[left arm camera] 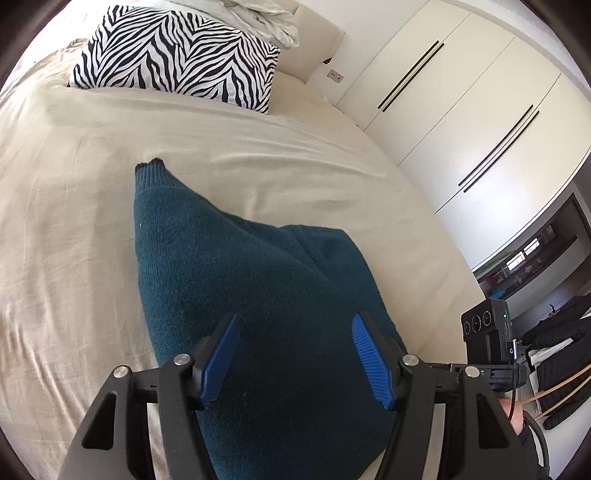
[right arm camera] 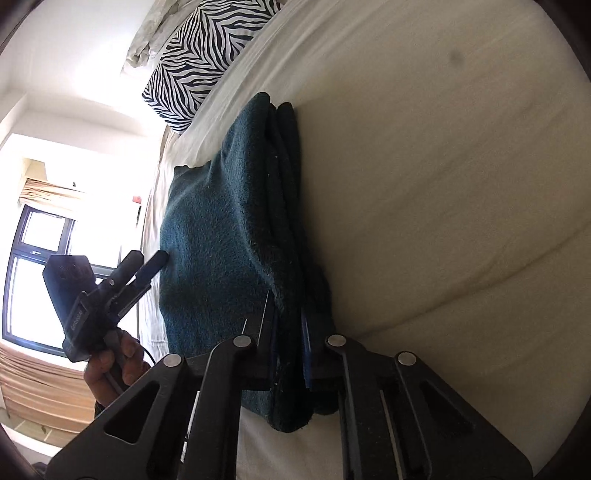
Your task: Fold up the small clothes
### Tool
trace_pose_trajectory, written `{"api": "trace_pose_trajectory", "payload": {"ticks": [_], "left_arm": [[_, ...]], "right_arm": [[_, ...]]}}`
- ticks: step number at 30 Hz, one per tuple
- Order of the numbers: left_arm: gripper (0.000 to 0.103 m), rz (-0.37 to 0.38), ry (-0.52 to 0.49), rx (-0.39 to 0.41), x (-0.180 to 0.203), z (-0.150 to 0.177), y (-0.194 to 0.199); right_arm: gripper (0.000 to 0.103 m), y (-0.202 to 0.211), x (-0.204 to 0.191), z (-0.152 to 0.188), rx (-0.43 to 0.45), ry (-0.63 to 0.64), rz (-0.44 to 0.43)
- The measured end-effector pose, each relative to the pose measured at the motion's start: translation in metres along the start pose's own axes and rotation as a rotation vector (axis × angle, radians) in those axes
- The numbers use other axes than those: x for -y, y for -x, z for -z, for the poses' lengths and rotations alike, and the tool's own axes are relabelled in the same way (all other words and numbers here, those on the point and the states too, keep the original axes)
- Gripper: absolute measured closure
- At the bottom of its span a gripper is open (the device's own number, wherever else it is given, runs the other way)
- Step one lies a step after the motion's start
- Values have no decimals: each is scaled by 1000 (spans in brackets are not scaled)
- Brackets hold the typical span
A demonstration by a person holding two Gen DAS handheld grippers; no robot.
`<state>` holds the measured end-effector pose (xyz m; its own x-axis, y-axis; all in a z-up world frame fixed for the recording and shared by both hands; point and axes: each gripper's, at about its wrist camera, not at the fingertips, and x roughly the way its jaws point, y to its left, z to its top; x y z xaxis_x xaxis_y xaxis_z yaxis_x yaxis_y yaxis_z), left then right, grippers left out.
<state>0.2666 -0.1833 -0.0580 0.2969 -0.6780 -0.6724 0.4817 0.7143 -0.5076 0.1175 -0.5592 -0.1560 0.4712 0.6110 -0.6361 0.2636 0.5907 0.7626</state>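
A dark teal knitted sweater lies partly folded on the cream bedsheet, one ribbed cuff pointing toward the pillow. My left gripper hovers just over the sweater's near part, its blue pads spread wide with nothing between them. In the right wrist view the sweater is a stack of layers, and my right gripper is shut on its near edge, the layers pinched between the pads. The left gripper shows there too, at the sweater's left side.
A zebra-print pillow sits at the head of the bed with crumpled white bedding behind it. White wardrobe doors stand along the bed's right side. A window is beyond the bed's other side.
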Motion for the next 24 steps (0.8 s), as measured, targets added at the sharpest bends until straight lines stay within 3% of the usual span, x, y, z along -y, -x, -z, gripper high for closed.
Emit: {"api": "trace_pose_trajectory", "payload": {"ticks": [4, 6, 8, 11, 14, 16, 19, 24], "left_arm": [[37, -62, -42, -35, -1, -16, -23], [47, -81, -15, -92, -14, -18, -45], [52, -67, 24, -85, -24, -19, -48], [52, -69, 26, -109, -26, -21, -52], [53, -91, -12, -133, -22, -20, -56], [53, -92, -14, -137, -23, -19, -59], [53, -103, -27, -142, -21, -18, -61], [53, -88, -20, -158, -25, -19, -63]], "right_arm": [[95, -1, 12, 1, -7, -18, -37], [95, -2, 15, -1, -30, -18, -59], [95, 1, 12, -3, -43, -9, -56], [93, 11, 1, -7, -65, 9, -2], [89, 42, -14, -19, 37, 33, 92], [89, 52, -26, -34, 87, 22, 12], [88, 35, -59, -61, 85, 63, -93], [69, -32, -92, -98, 29, 21, -214]]}}
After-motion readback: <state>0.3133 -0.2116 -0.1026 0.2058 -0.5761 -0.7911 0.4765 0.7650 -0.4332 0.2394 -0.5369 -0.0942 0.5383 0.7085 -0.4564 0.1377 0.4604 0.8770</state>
